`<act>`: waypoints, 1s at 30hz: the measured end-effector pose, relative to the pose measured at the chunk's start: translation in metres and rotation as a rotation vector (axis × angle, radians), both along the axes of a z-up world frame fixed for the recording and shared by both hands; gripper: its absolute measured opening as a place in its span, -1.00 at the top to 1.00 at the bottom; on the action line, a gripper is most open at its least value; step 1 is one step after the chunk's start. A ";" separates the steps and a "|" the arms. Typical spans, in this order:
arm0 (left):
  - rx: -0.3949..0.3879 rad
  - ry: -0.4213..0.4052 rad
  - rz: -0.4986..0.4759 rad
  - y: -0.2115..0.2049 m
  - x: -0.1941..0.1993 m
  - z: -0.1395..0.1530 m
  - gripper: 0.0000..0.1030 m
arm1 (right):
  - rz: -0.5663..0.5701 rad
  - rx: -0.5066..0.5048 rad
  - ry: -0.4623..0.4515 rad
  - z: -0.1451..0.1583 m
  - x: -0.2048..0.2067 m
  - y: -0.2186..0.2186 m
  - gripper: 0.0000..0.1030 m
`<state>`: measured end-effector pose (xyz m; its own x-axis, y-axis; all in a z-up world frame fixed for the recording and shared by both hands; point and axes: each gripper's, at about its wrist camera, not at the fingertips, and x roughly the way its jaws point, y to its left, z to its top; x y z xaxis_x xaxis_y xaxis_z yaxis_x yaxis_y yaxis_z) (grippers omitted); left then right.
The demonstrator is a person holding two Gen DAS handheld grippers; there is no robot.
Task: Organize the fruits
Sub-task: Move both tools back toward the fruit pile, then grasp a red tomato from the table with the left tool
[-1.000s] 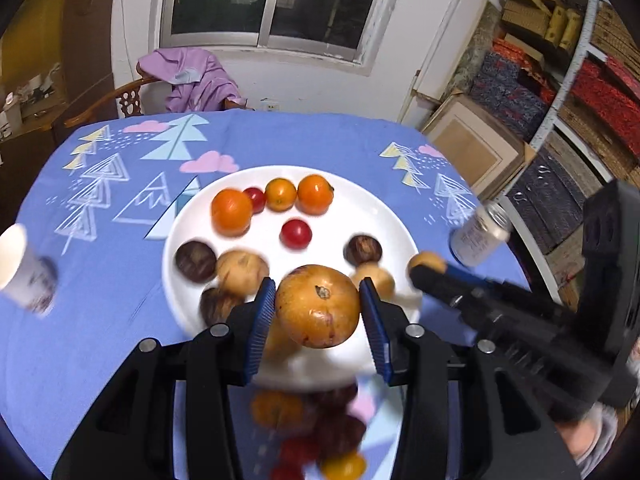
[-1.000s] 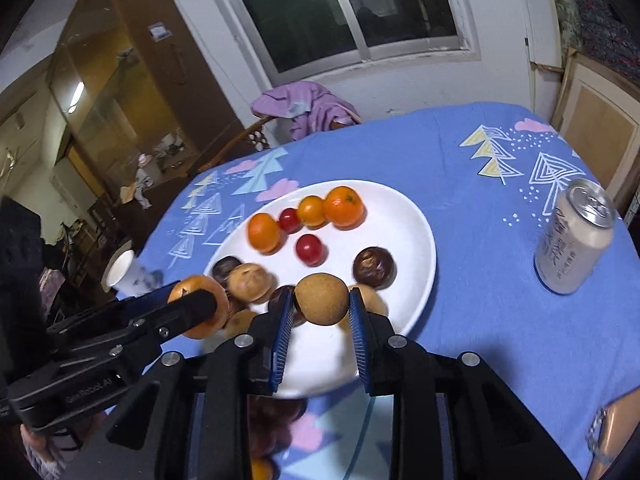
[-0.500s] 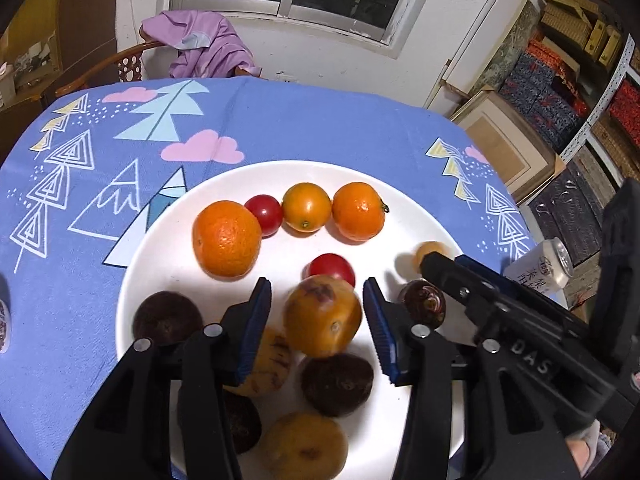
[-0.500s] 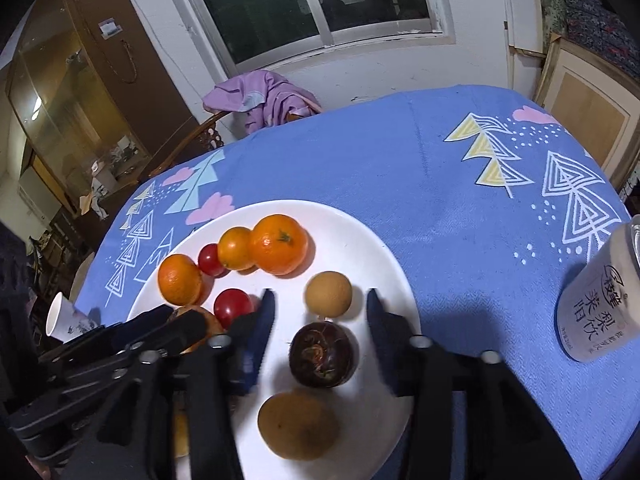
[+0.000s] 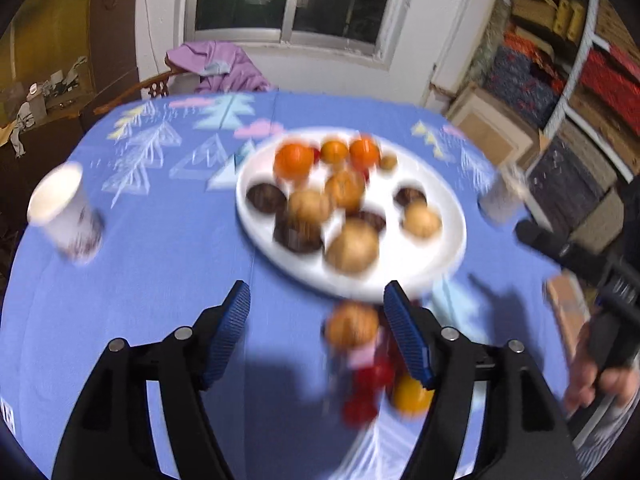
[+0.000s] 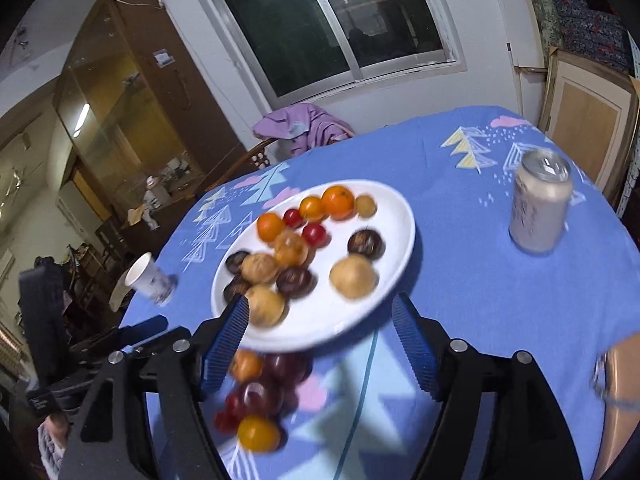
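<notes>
Two tools seen, each from its own wrist camera, both blurred by motion. Left tool spread, jaws opening, gripping nothing; only blue cloth and a small heap of loose fruit under the gap, an orange-brown piece nearest the right-hand pad, red and yellow pieces closer to the camera. Right tool likewise spread, jaws opening, nothing pinched; near rim of the white plate showing between the blue pads, the same loose fruit heap on the cloth just beside the left-hand pad, with dark, red, orange and yellow pieces.

Beyond the pads, plate lying flat on the surface, covered by a blue cloth printed with trees and clouds. On the plate: oranges and small red fruits toward the far rim, dark round fruits and tan-brown ones nearer, several touching in a cluster on the plate's left half.

Well apart from the plate, drink can upright on the right, paper cup on the left. Further out, purple garment draped over a chair, dark window behind. Right tool's handle and a hand at the edge of the left view.
</notes>
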<state>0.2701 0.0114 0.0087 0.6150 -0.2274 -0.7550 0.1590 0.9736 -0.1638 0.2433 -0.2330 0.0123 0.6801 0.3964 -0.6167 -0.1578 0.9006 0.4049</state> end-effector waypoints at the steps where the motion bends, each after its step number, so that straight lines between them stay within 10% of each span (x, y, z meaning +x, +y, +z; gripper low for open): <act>1: 0.005 0.009 -0.010 0.001 -0.011 -0.007 -0.32 | 0.001 0.008 0.004 -0.004 -0.012 -0.001 -0.47; 16: -0.004 0.132 -0.092 -0.008 -0.037 -0.063 -0.32 | -0.021 0.110 0.081 -0.035 -0.040 -0.024 -0.47; 30: -0.088 0.079 0.039 0.040 -0.043 -0.046 -0.32 | 0.029 0.076 0.078 -0.036 -0.043 -0.010 -0.47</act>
